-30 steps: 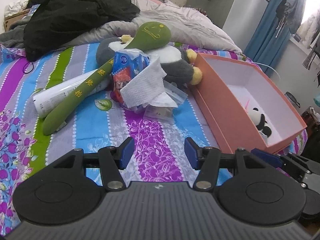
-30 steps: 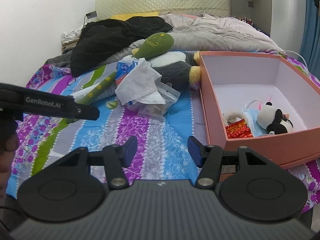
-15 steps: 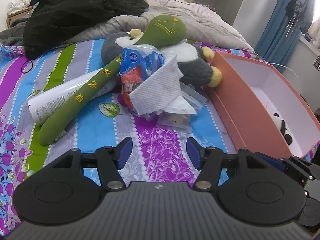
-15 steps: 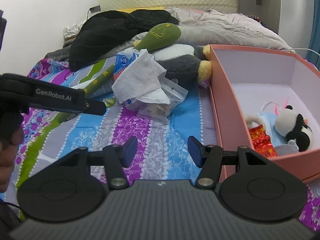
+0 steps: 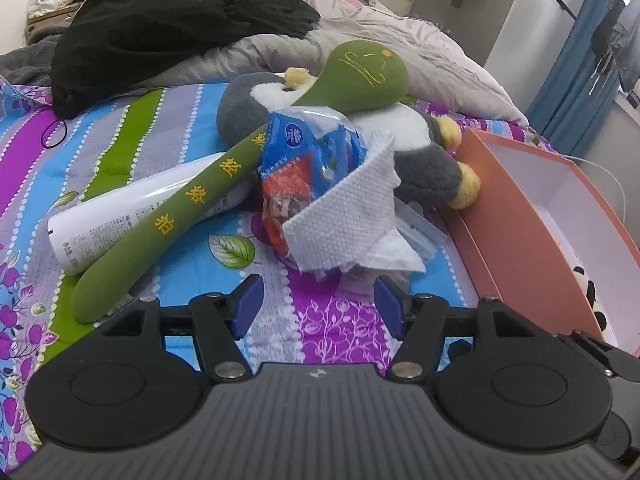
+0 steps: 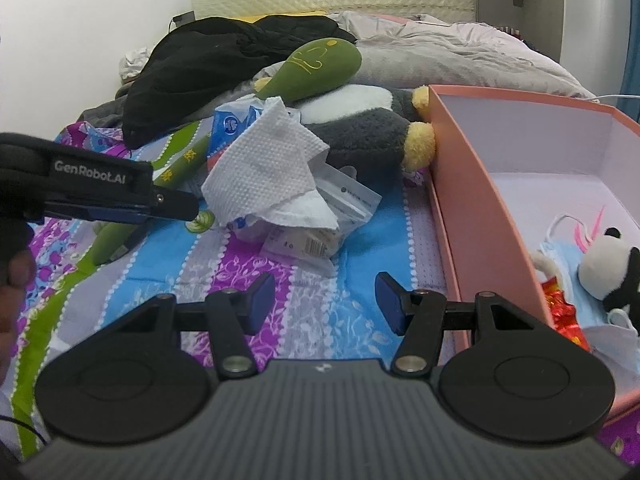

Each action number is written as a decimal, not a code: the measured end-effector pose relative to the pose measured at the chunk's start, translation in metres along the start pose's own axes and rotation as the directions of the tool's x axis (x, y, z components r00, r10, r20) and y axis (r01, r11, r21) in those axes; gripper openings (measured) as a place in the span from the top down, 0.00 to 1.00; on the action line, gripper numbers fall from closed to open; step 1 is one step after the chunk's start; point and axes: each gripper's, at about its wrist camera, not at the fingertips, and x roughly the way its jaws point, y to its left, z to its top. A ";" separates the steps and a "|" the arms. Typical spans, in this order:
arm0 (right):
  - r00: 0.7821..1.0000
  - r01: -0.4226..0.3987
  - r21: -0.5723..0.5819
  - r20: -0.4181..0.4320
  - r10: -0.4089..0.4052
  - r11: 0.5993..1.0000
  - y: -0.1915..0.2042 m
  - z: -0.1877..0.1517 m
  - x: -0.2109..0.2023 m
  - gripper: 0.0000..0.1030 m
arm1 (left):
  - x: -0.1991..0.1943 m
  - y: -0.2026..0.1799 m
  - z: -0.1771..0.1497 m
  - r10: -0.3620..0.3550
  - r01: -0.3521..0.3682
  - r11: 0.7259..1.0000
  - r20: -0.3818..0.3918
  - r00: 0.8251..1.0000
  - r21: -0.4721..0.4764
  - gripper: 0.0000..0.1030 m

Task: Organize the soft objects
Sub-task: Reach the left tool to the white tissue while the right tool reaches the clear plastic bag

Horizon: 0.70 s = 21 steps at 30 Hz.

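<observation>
White, waffle-textured paper towel [image 5: 352,204] lay draped over a blue and red snack packet [image 5: 304,168] just ahead of the left gripper [image 5: 316,304] in the left wrist view; its jaws had just been opening and stood fairly wide with nothing between them, only the striped bedsheet [image 5: 328,320]. Behind the towel a grey penguin plush [image 5: 416,148] lay under the head of a long green plush [image 5: 200,208], whose stem crossed a white cylindrical bottle [image 5: 132,204] to the towel's left. The pink box [image 5: 520,240] sat to the towel's right. In my judgement the step in hand was the reach for the towel, and it would go best with the pads straddling the raised fold nearest the gripper and closing on paper alone, not on the packet beneath. From the right wrist view, the right gripper [image 6: 324,304] hung moderately open and empty over the sheet, nearer than the towel [image 6: 268,172] and just left of the box wall [image 6: 476,216]. The left gripper [image 6: 132,200] showed side-on, its tip close to the towel's left edge. Clear zip bags [image 6: 316,224] lay under the towel. Inside the box, right of the towel, were a small panda plush [image 6: 608,268], a blue face mask [image 6: 560,256] and a red foil item [image 6: 564,312]. A slow lift would probably keep the bags from trailing along.
</observation>
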 end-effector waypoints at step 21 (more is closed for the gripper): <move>0.999 -0.041 -0.007 0.017 0.041 0.999 0.001 -0.003 0.067 0.27 | 0.039 0.007 0.022 0.015 -0.014 0.999 0.020 1.000 -0.043 0.35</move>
